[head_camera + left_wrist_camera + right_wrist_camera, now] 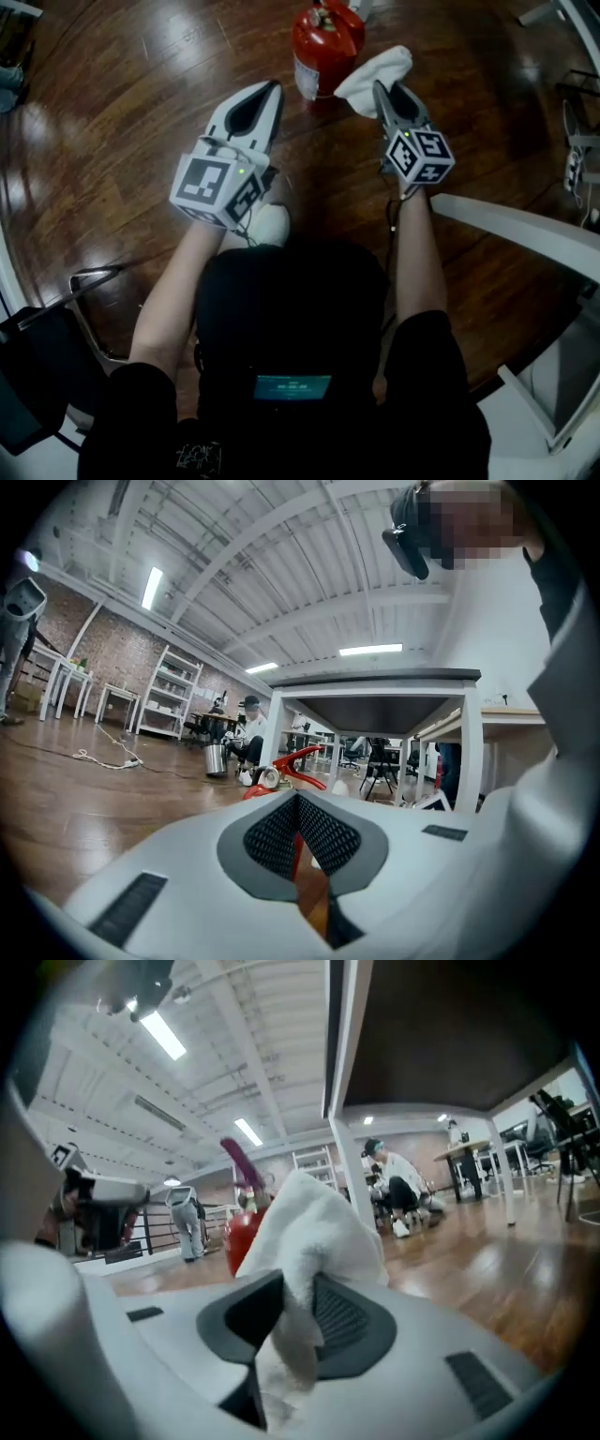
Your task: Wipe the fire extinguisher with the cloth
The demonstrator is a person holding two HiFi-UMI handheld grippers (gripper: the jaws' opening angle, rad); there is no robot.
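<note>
Two claws flank the upright red metal fire extinguisher [326,42] on the wooden floor [122,103]: my right claw [383,94] grips the bunched white cloth [375,67], pushed forward just beside the cylinder for wiping, while my left claw [272,87] is closed, empty, nearby.

- The floor [112,122] is dark wood laid in planks, highly polished, with bright patches of glare.
- The fire extinguisher [326,42] has a glossy red body, seemingly painted metal, with sharp highlights and a paler label on its side.
- The cloth [375,70] is white, soft and matt, with a fuzzy towel-like nap.
- The left gripper [272,87] and right gripper [381,91] have smooth, matt, pale plastic shells.
- Their pads [272,841] are dark grey with a fine cross-hatched texture.
</note>
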